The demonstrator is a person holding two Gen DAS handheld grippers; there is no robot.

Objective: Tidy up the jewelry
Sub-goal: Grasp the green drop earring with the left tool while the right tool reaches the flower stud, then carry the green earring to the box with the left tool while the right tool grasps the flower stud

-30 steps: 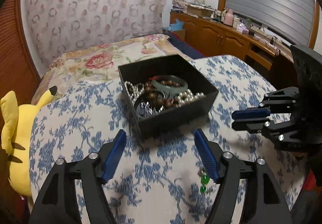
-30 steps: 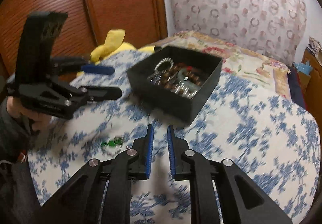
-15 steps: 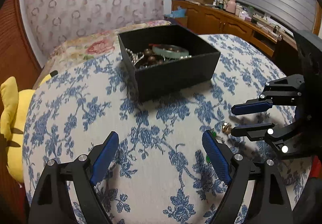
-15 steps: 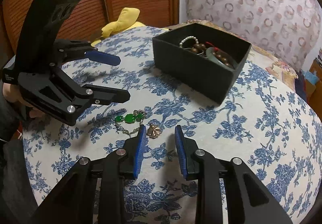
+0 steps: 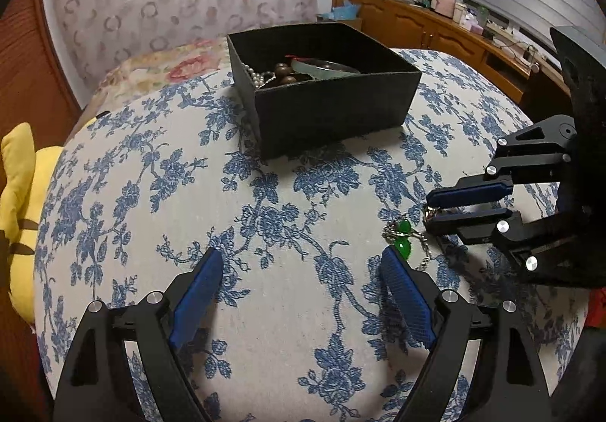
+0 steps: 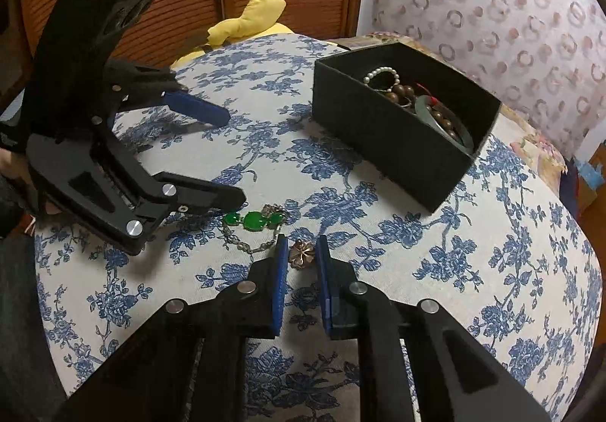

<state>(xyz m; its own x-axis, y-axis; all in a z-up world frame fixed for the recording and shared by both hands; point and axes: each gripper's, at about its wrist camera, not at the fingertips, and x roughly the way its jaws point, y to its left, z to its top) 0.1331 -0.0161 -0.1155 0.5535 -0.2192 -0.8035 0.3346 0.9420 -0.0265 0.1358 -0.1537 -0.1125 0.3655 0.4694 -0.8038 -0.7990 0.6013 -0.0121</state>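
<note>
A black box (image 5: 333, 107) (image 6: 394, 141) with bead bracelets, pearls and a jade bangle stands on the blue-flowered cloth. A green-stone bracelet (image 6: 252, 221) (image 5: 403, 236) on a chain lies on the cloth. A bronze flower brooch (image 6: 301, 252) lies beside it. My right gripper (image 6: 299, 251) (image 5: 431, 211) is low over the cloth, its narrowly open jaws on either side of the brooch, a small gap still showing. My left gripper (image 5: 301, 266) (image 6: 233, 157) is wide open and empty, hovering just left of the green bracelet.
The round table (image 5: 265, 270) drops off at its edges. A yellow plush toy (image 5: 19, 194) sits off the left side. A bed (image 5: 159, 69) lies behind, and a wooden cabinet (image 5: 435, 24) stands at the back right.
Both grippers have come down closer to the cloth. My right gripper has moved forward so the brooch now sits between its jaws.
</note>
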